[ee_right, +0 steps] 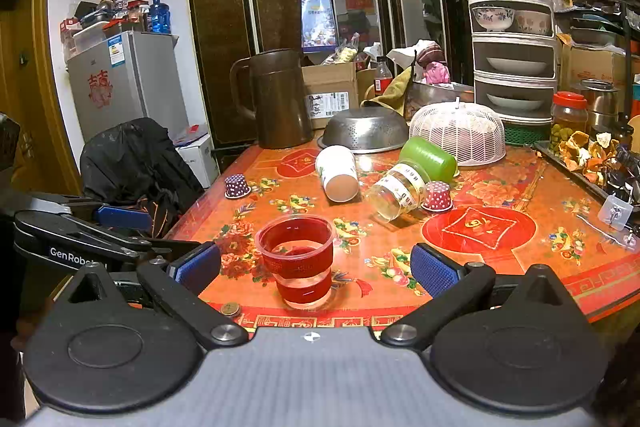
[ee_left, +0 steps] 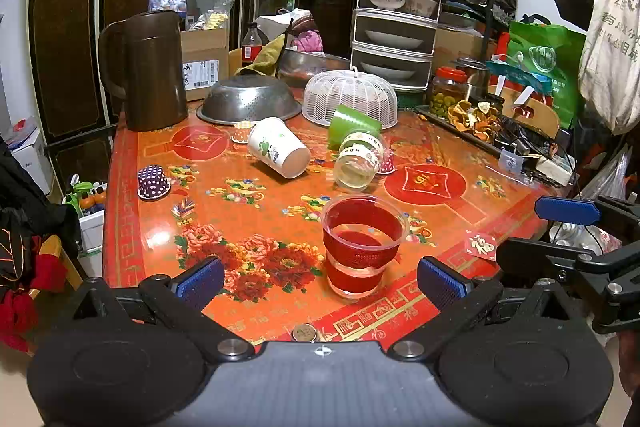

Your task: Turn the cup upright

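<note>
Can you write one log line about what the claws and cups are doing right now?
left claw: open, empty | right claw: open, empty | clear cup: upright | paper cup: on side | green cup: on side

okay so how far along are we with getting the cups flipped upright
Done: the clear plastic cup stands upright near the table's front edge. In hand: nothing; the left gripper and right gripper both have open jaws. Left: the white paper cup, green cup and glass jar lie on their sides.
</note>
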{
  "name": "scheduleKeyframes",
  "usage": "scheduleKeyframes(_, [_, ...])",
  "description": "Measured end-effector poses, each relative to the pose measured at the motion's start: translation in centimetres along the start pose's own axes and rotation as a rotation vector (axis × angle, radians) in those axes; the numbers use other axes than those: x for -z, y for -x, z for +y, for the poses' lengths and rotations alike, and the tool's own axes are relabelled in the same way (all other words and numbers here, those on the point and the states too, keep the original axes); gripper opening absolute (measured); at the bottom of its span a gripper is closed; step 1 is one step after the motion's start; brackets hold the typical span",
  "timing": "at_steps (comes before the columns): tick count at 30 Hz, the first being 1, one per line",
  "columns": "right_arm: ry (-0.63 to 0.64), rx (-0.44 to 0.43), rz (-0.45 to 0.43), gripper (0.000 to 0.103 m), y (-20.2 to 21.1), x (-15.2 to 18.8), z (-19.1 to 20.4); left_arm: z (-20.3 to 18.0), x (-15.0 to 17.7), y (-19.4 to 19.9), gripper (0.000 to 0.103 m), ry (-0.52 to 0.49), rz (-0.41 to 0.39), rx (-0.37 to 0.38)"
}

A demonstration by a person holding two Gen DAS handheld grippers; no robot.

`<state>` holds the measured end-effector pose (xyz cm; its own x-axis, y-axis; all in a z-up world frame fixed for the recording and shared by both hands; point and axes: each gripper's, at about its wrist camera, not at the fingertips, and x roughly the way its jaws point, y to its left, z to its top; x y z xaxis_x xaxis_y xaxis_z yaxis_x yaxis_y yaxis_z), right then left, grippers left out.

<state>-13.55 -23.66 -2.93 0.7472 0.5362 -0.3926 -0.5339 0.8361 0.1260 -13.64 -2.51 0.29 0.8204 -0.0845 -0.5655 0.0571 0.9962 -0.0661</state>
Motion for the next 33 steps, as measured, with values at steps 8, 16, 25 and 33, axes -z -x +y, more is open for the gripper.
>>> scheduleKeyframes(8, [-0.003,-0.001,0.0,0.102,-0.07,0.04,-0.1,-0.09,0.02,0.01,0.103,-0.001,-0.001,0.001])
scheduleKeyframes(16, [-0.004,-0.001,0.0,0.102,-0.08,0.06,-0.15,-0.14,0.06,-0.02,0.103,-0.001,-0.002,0.001])
scheduleKeyframes(25, [-0.006,-0.002,-0.003,0.102,0.0,0.0,-0.19,-0.4,0.12,-0.15,0.103,-0.008,-0.003,0.006])
scheduleKeyframes(33, [-0.006,-0.003,-0.004,0.102,-0.04,-0.01,-0.23,-0.25,0.16,-0.15,0.103,-0.001,-0.005,0.007])
